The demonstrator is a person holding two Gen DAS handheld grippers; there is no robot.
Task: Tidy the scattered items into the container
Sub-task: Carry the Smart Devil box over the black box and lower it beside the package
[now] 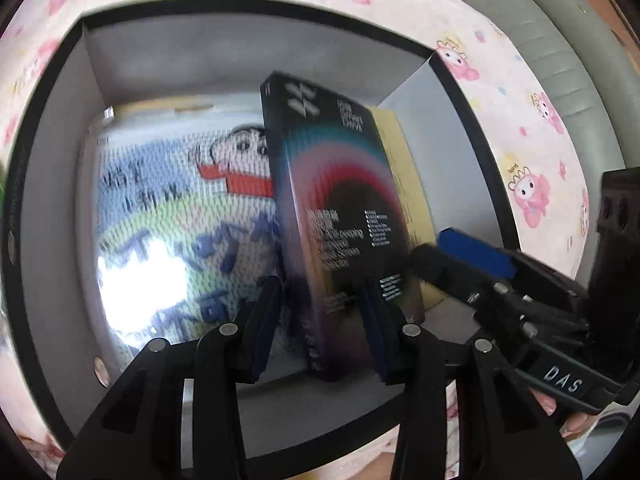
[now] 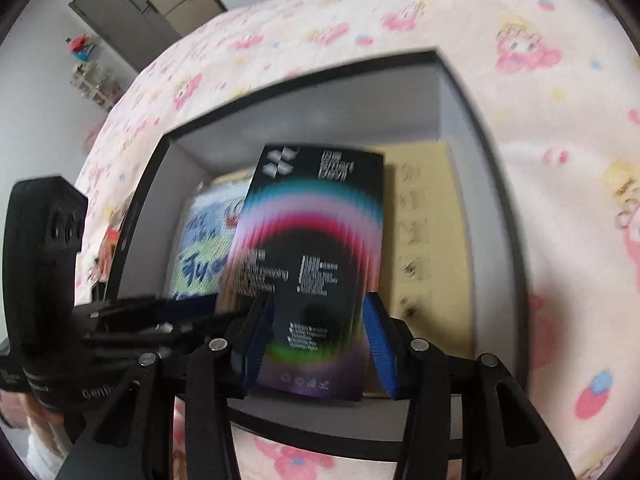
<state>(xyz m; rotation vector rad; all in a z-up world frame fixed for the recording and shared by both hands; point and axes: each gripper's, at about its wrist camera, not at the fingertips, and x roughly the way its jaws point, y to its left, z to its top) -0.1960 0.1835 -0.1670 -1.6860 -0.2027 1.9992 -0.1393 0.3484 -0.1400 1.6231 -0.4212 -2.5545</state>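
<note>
Container (image 2: 304,76) with cartoon pouch (image 2: 208,240), tan packet (image 2: 432,240); screen-protector box (image 2: 316,264) between open right claw (image 2: 318,340) fingers.

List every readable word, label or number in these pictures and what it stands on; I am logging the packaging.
"Anti peeping", "Glass Screen": black rainbow box, partly blurred.
"smart": top of that box, blurred; its small print is unreadable.
"DAS": right gripper body.
"Gen": left gripper body, cut off.
Blue handwriting on the cartoon packet: too blurred.
Marks on the tan envelope: too blurred.
</note>
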